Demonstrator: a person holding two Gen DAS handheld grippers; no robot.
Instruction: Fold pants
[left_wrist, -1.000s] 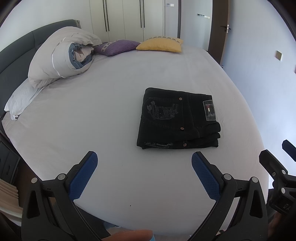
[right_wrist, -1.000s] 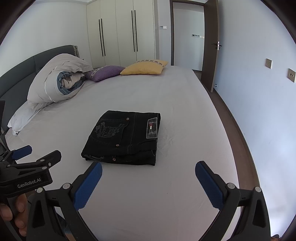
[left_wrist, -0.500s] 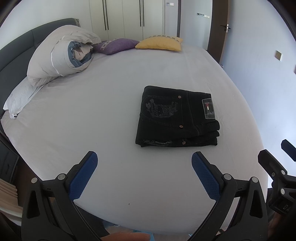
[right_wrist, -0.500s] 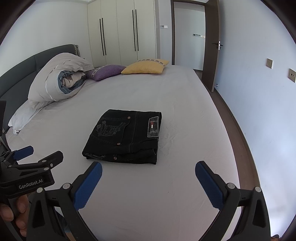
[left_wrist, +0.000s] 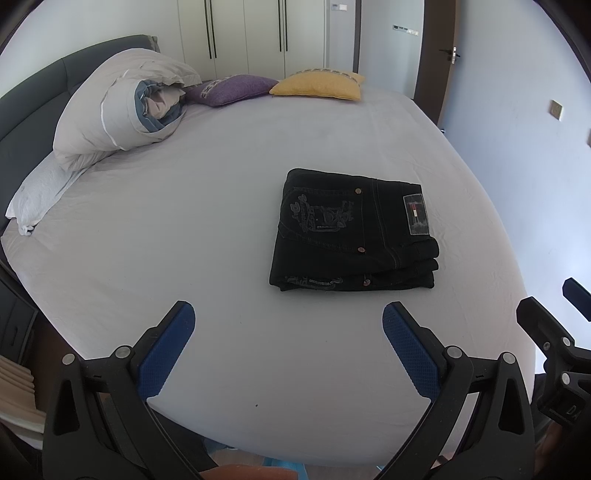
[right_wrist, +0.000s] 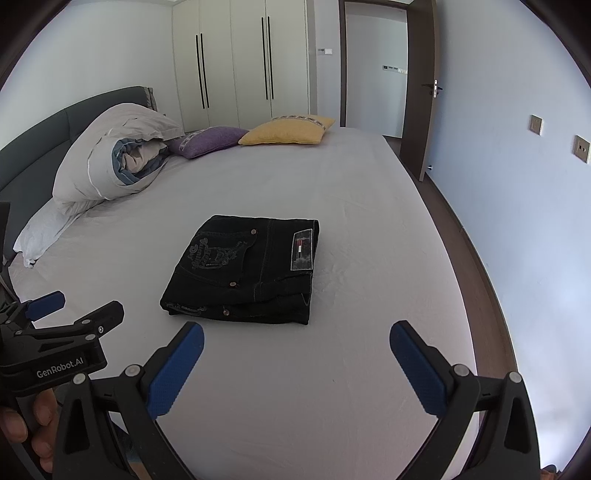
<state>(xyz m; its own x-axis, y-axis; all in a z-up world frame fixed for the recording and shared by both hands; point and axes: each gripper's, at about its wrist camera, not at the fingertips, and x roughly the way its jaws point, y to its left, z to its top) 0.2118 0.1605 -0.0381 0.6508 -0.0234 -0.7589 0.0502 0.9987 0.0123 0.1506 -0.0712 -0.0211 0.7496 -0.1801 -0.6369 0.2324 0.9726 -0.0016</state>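
Both grippers, left gripper (left_wrist: 288, 332) and right gripper (right_wrist: 295, 349), have drawn slightly back with jaws wide and empty, leaving the folded black pants (left_wrist: 354, 230) ahead on the bed (left_wrist: 184, 229), apparently finished

My left gripper (left_wrist: 288, 321) is a black plastic frame with two splayed arms, each ending in a blue textured pad on my fingers (left_wrist: 166, 349). Round silver screws stud the arms near each pad. My right gripper (right_wrist: 295, 341) is built the same: black arms, blue dimpled pads, silver screw heads. Seen from the right wrist, the left gripper's side carries white lettering reading "GenRobot.AI". My hand (right_wrist: 26, 428) wraps its black handle; no sleeve shows.
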